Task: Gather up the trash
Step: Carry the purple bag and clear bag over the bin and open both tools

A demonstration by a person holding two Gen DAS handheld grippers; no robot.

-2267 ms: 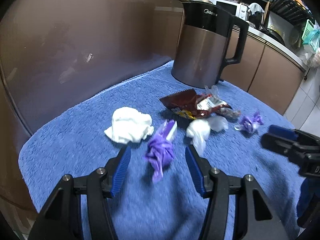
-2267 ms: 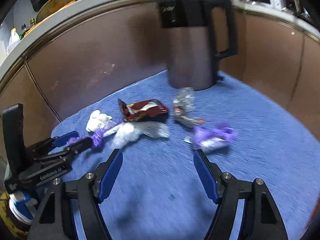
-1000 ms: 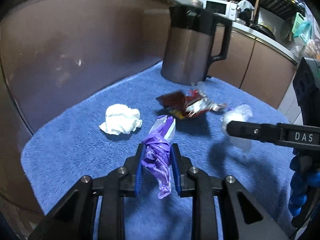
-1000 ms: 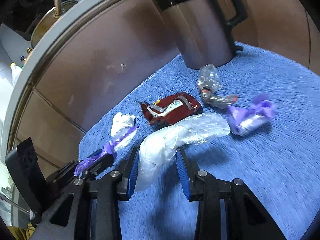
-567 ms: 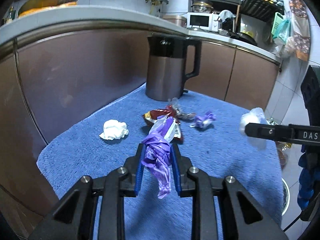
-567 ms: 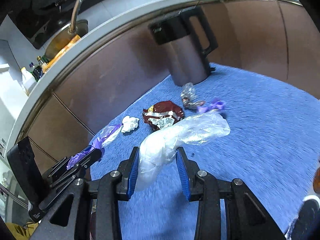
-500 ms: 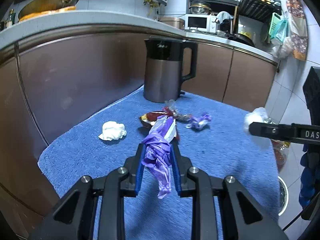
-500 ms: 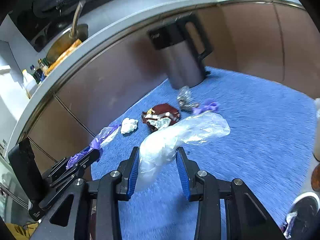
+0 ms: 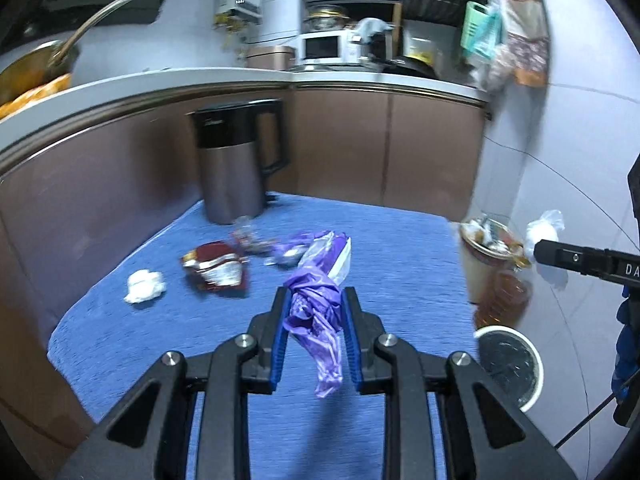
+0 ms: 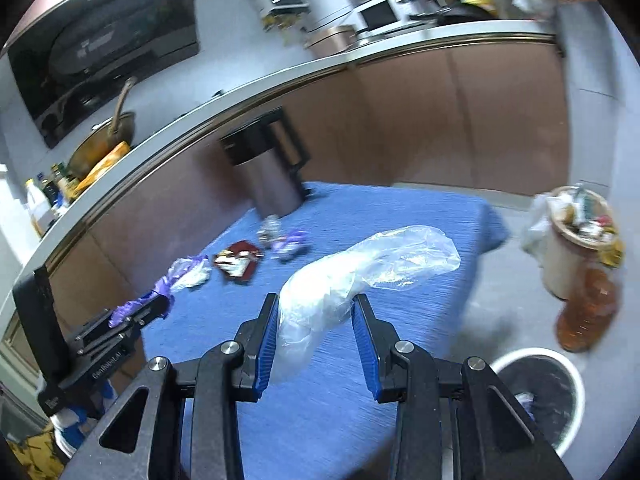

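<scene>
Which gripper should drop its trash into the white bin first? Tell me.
Right, probably. The right gripper, clamped on the clear plastic bag, sits nearer the white bin; the left gripper looks farther over the towel.

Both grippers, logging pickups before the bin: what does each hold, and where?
Left gripper: purple wrapper, pinched mid-length. Right gripper: clear plastic bag, pinched at its bunched lower part.

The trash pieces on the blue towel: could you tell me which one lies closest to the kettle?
The clear crinkled wrapper, right at the foot of the kettle. The red snack bag, purple wrapper and white tissue all lie farther out on the towel.
</scene>
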